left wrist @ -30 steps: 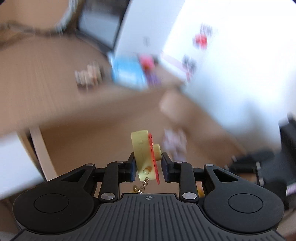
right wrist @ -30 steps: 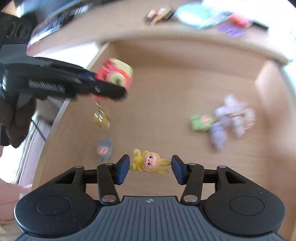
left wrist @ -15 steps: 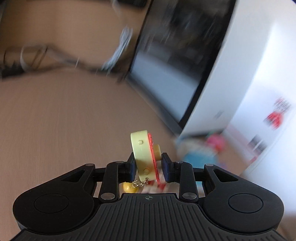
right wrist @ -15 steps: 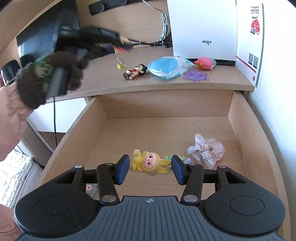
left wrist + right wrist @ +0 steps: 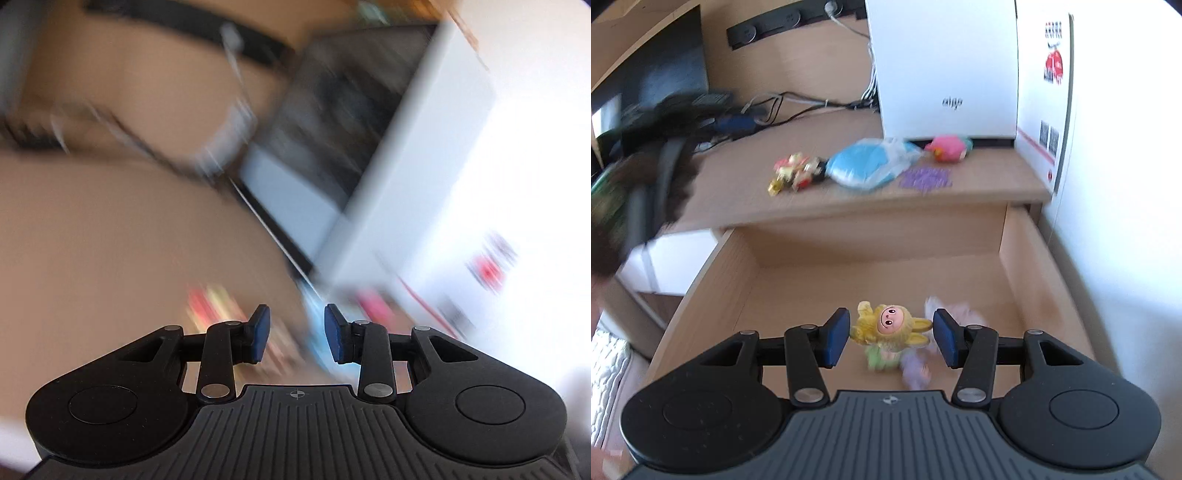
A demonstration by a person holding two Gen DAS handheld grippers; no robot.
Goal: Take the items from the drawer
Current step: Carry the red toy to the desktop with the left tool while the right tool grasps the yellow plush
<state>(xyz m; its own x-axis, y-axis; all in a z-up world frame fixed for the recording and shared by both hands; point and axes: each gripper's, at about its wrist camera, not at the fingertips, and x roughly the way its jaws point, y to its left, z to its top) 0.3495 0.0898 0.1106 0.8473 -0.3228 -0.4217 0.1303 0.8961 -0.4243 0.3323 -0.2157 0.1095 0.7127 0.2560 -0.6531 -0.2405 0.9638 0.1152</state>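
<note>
My right gripper is shut on a yellow plush doll with a pink face and holds it above the open wooden drawer. Below it in the drawer lie a pale pink toy and a green one. My left gripper hovers over the desk top; its jaws are opening and nothing is between them. A red and yellow keychain toy lies blurred on the desk just beyond its left pad. The same toy shows in the right wrist view beside a small figure.
On the desk behind the drawer lie a blue bag, a pink toy and a purple snowflake piece. A white box and cables stand further back. A person's dark furry glove is at the left. A white wall bounds the right.
My left gripper carried the keychain toy from the drawer to the desk top and let it go. My right gripper lifted the yellow doll off the drawer floor.
</note>
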